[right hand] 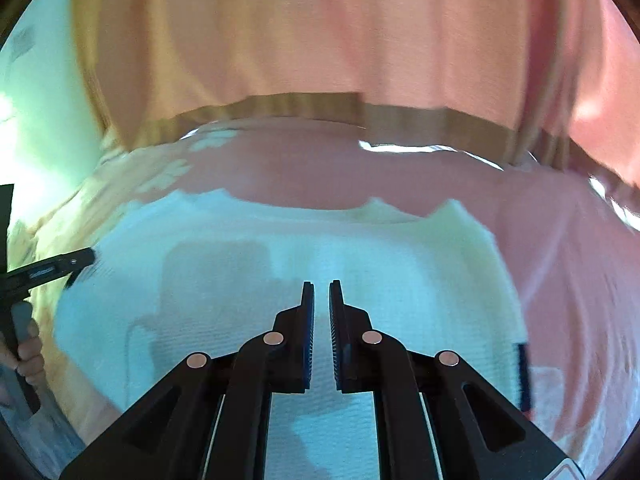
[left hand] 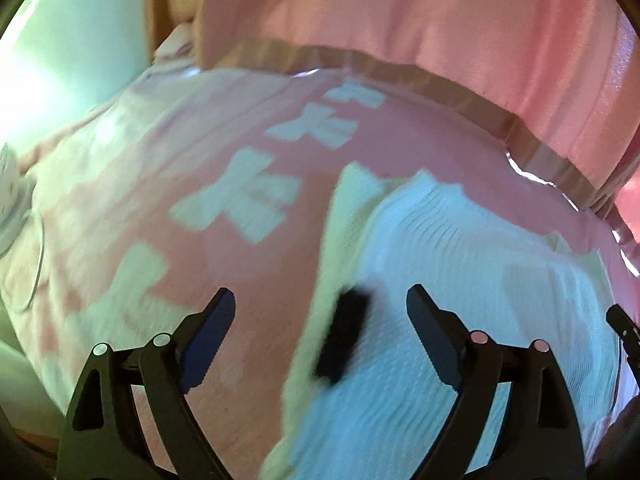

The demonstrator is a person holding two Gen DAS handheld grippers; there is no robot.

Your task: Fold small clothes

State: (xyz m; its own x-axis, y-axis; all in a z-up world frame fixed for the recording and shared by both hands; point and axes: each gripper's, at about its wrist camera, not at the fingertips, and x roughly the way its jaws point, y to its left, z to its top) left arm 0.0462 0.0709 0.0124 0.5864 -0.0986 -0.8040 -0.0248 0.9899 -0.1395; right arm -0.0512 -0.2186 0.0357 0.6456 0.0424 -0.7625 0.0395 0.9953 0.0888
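A small white ribbed garment (left hand: 460, 280) lies spread flat on a pink cloth with white shapes (left hand: 132, 184). A black tag (left hand: 344, 336) sits at the garment's left edge. My left gripper (left hand: 320, 292) hovers above that edge, open, with the tag below the gap and nothing between the pads. In the right wrist view the same garment (right hand: 360, 248) fills the middle and the black tag (right hand: 524, 376) shows at its right edge. My right gripper (right hand: 321, 284) is over the garment's middle, its jaws nearly together with nothing in them. The picture is blurred.
A brown edge band (left hand: 400, 72) marks the far side of the surface, with pink drapery (left hand: 400, 8) behind it. A white object with a thin cord (left hand: 10, 188) sits at the far left. A hand (right hand: 30, 352) holds the left gripper's handle.
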